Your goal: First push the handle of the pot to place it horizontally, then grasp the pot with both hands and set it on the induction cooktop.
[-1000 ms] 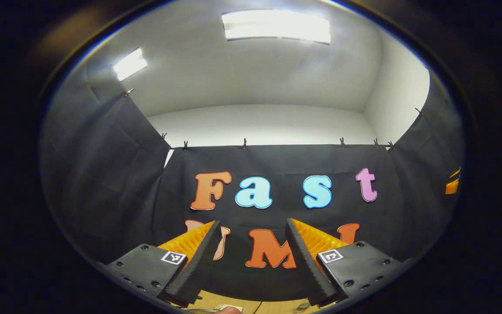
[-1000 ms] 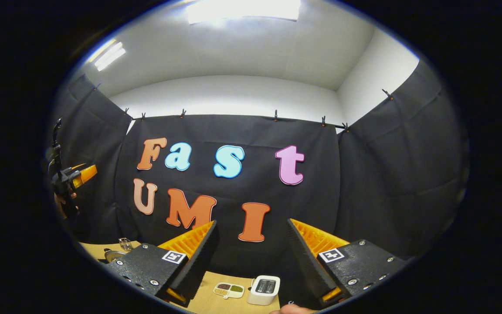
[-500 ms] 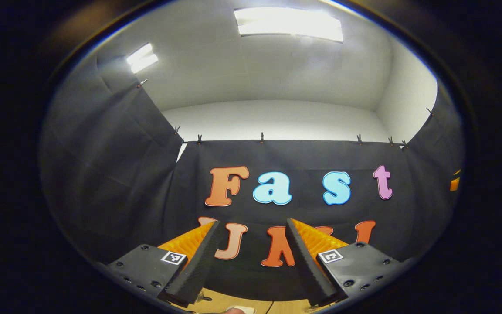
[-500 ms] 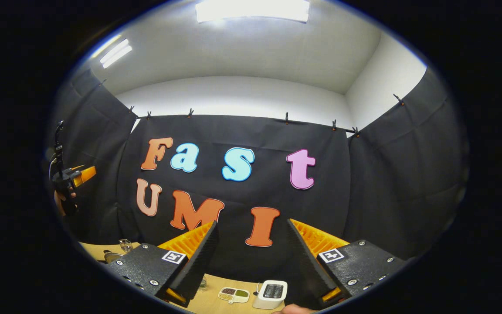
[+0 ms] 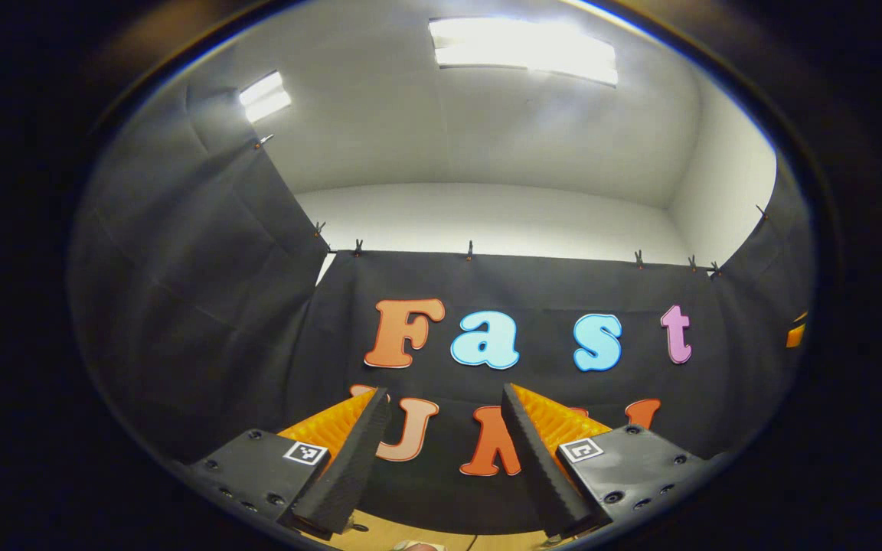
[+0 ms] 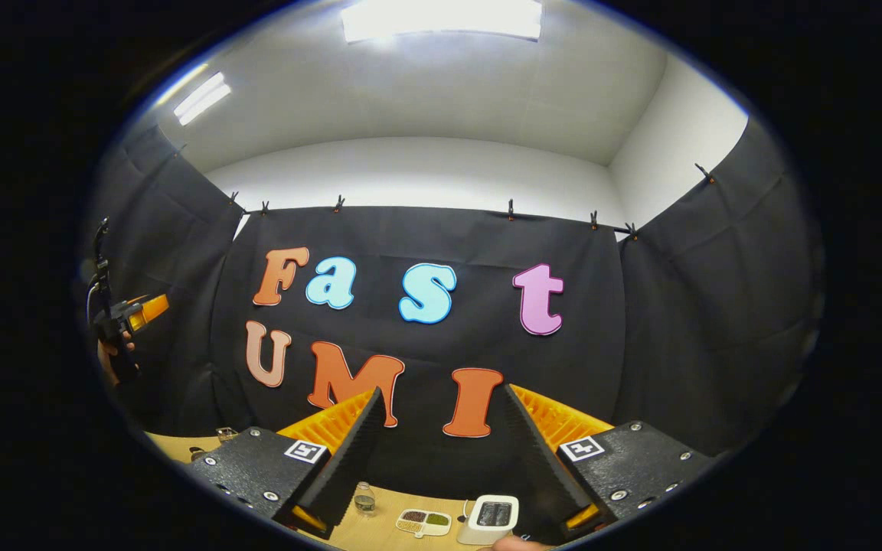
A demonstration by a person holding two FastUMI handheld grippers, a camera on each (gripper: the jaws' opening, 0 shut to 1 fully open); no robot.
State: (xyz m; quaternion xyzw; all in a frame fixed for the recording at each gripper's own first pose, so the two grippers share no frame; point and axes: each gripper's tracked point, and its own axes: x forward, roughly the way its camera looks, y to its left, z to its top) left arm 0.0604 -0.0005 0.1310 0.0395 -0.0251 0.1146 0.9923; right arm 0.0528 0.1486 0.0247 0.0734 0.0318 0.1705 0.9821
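- Two fingers of the left gripper (image 5: 442, 394) rise from the bottom of the left gripper view, set wide apart with nothing between them
- Both point at the black cloth wall (image 5: 181, 306), which covers the middle and lower part of that view
- Small clips (image 5: 469, 249) pin the cloth's top edge in a row, with a white wall (image 5: 487, 218) above it
- One long ceiling light (image 5: 525, 50) glows at the top, and a smaller one (image 5: 265, 96) at the upper left
- A thin strip of wooden tabletop (image 5: 380, 536) shows at the very bottom, between the fingers
- A bit of the right gripper (image 5: 795, 333) peeks in at the far right edge
- In the right gripper view the right gripper (image 6: 441, 394) is likewise wide open and holds nothing, its fingers at the bottom centre
- The left gripper (image 6: 131, 314) is at the far left edge, raised well above the tabletop (image 6: 165, 445), with a hand (image 6: 108, 360) around its grip; I cannot tell its finger gap from here
- Three things stand at the bottom centre, in the gap between the fingers: a small bottle (image 6: 364, 501), a divided dish (image 6: 424, 522) just right of it, and a white box-shaped appliance (image 6: 493, 519) right of that
- Pot: I cannot tell where it is; a small dark shape (image 6: 196, 453) at the lower left, beside the left finger's mount, is too small to name
- A small clear object (image 6: 225, 434) stands just behind that shape
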